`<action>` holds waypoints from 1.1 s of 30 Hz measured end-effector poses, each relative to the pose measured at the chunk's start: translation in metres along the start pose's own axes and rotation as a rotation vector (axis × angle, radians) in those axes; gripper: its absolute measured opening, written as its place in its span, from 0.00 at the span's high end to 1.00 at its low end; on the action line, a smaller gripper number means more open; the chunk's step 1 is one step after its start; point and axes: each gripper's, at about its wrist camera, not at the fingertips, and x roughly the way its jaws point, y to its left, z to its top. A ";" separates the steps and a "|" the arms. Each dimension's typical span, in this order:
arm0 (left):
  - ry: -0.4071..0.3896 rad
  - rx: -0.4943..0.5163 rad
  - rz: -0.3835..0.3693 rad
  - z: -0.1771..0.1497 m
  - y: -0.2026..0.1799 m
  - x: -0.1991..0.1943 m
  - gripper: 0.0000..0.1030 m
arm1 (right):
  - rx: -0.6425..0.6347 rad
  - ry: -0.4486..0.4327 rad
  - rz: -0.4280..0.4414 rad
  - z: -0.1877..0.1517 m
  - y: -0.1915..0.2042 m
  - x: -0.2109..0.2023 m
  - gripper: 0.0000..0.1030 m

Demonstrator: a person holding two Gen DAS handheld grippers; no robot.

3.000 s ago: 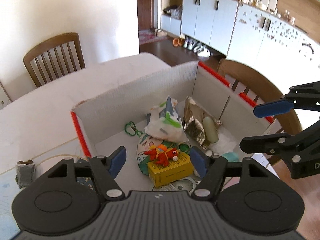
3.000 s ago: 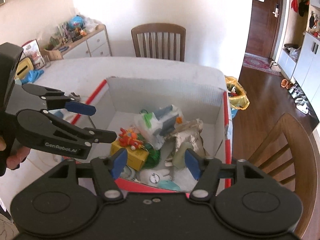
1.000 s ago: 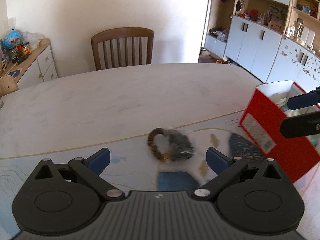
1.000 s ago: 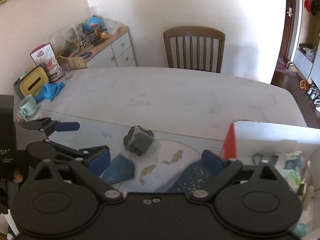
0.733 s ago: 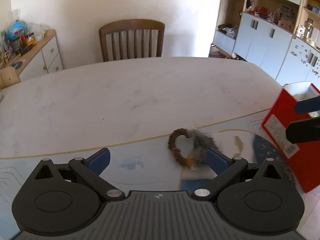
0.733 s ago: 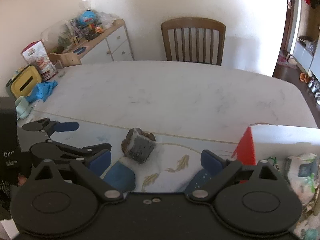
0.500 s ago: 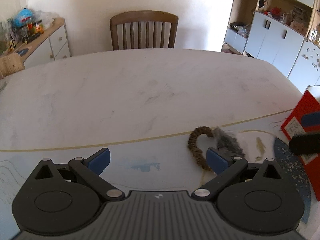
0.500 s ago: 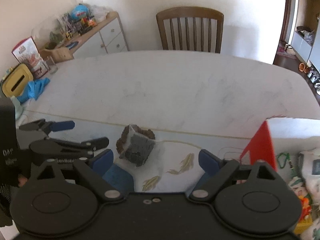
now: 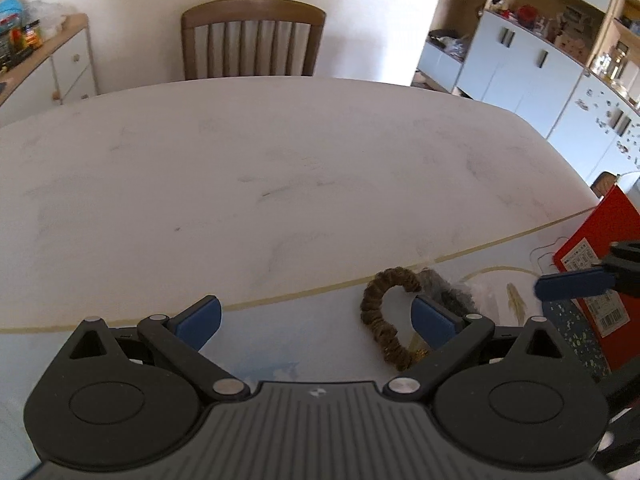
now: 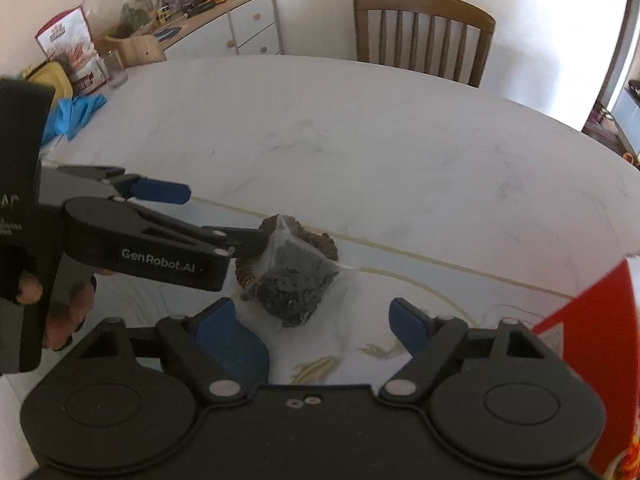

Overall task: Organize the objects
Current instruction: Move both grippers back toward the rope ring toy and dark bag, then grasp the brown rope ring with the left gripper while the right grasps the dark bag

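A brown scrunchie (image 9: 382,312) lies on the printed mat, and a clear pyramid bag of dark bits (image 10: 294,280) leans on it. My left gripper (image 9: 316,318) is open, and its right finger (image 9: 434,318) sits right beside the scrunchie, hiding part of the bag (image 9: 450,294). My right gripper (image 10: 312,320) hovers low over the bag. Its jaws are closing, with the bag's near end between the fingertips and untouched. From the right wrist, the left gripper (image 10: 222,218) reaches in from the left toward the scrunchie (image 10: 316,240). The red box (image 10: 592,300) stands at the right.
The white table (image 9: 280,160) stretches far behind the mat (image 10: 400,280). A wooden chair (image 9: 250,36) stands at its far side. Blue gloves (image 10: 74,114) and a yellow container (image 10: 52,76) sit at the far left, with a cluttered sideboard (image 10: 224,12) beyond. A gloved hand (image 10: 60,312) holds the left gripper.
Both grippers have sunk toward the mat and drawn close to the scrunchie and the bag. The right jaws have narrowed. The box has slid to the right edge of both views.
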 end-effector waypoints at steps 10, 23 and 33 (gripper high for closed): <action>-0.002 0.062 -0.044 0.006 -0.014 0.014 0.11 | -0.029 -0.009 0.033 0.001 -0.001 0.016 0.28; -0.027 0.226 -0.060 0.004 -0.047 0.019 0.63 | -0.041 -0.014 0.034 -0.010 -0.009 0.012 0.53; -0.030 0.263 -0.022 -0.004 -0.057 0.014 0.90 | 0.012 -0.029 -0.006 -0.020 -0.017 -0.003 0.57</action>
